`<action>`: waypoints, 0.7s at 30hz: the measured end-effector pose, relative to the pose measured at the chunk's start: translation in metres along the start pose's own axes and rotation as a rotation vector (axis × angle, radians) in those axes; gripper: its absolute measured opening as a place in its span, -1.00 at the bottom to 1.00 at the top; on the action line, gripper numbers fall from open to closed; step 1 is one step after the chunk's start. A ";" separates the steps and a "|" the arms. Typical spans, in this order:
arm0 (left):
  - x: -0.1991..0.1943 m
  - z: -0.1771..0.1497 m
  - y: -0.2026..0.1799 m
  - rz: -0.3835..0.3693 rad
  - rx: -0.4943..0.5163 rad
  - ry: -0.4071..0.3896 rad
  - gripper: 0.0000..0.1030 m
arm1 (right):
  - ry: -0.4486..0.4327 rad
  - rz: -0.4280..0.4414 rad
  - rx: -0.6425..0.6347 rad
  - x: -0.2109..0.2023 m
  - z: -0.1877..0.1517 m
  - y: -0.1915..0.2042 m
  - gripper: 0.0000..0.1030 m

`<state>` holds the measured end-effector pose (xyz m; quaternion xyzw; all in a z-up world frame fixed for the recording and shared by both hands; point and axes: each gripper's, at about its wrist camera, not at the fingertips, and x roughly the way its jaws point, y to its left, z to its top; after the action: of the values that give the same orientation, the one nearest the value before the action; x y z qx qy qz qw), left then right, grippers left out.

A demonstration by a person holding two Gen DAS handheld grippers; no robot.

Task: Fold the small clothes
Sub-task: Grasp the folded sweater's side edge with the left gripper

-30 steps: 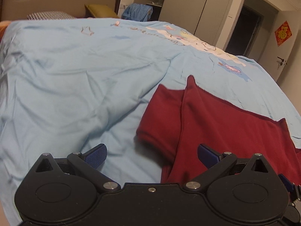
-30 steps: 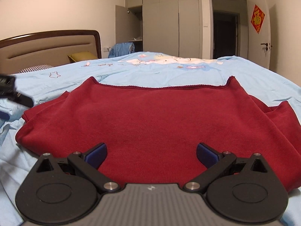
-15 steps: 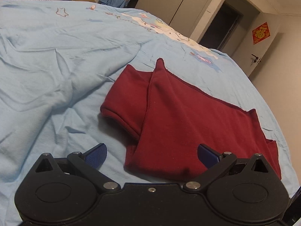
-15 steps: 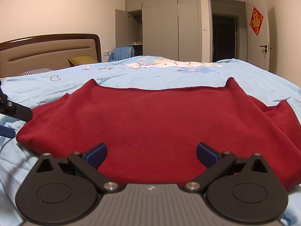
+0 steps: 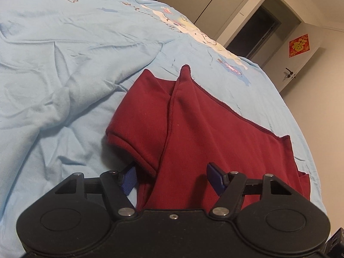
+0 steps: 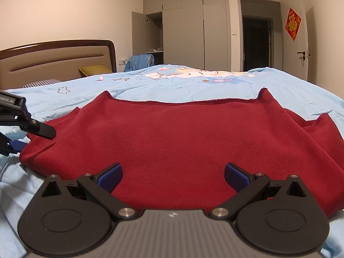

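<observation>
**A:** Closing on the near corner of the shirt (image 5: 215, 133), is that the step?

**B:** I judge so. The shirt lies spread on the bed (image 5: 53, 81), just ahead of both grippers, one sleeve (image 5: 137, 116) folded in and lying ahead and to the left of the left gripper (image 5: 172, 177). Its jaws are closing, with the shirt's near side edge between them, and the pads do not press it yet.

**A:** How to do it well?

**B:** Get both layers in. The left pad (image 5: 128, 180) sits low beside the edge, seemingly under the sleeve's cuff; the right pad (image 5: 215, 178) is over the body cloth. If only the top layer is caught, the fold will drag crooked. Pinch close to the edge and deep enough that the cloth cannot slip out.

**A:** And the other gripper?

**B:** The right gripper (image 6: 173, 178) hovers over the shirt's near hem, jaws wide apart, nothing between the pads. The left gripper's fingers (image 6: 42, 130) show far to its left, at the shirt's side. I would have it take the matching corner on its own side before any lift, so both ends rise together.

**A:** Risks?

**B:** The bed cover is soft and wrinkled; a low pad may pinch it along with the shirt. The far hem (image 6: 182, 102) is already curled, so lift evenly.
</observation>
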<state>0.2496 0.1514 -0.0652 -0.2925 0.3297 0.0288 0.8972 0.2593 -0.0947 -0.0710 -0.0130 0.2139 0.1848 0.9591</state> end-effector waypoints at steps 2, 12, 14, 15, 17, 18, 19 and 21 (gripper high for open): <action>0.002 0.001 -0.001 0.004 0.000 -0.001 0.35 | 0.000 0.000 0.000 0.000 0.000 0.000 0.99; 0.010 0.006 0.000 0.019 -0.012 -0.010 0.24 | 0.000 0.000 0.000 0.000 0.000 0.000 0.99; 0.010 0.006 0.003 0.027 -0.024 -0.014 0.10 | 0.000 -0.001 0.000 0.000 0.000 0.000 0.99; 0.010 0.007 0.004 0.028 -0.033 -0.015 0.07 | 0.001 -0.002 -0.001 0.000 0.000 0.000 0.99; 0.011 0.008 0.006 0.027 -0.050 -0.016 0.00 | 0.006 -0.004 -0.002 0.000 0.002 0.000 0.99; 0.011 0.009 0.007 0.027 -0.053 -0.016 -0.01 | 0.009 -0.006 -0.003 0.001 0.002 0.001 0.99; 0.011 0.009 0.007 0.028 -0.054 -0.016 -0.02 | 0.015 -0.008 -0.004 0.001 0.004 0.001 0.99; 0.011 0.010 0.008 0.030 -0.057 -0.015 -0.03 | 0.038 -0.013 -0.008 0.003 0.008 0.002 0.99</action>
<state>0.2622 0.1616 -0.0697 -0.3129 0.3263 0.0539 0.8903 0.2643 -0.0910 -0.0649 -0.0220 0.2314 0.1794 0.9559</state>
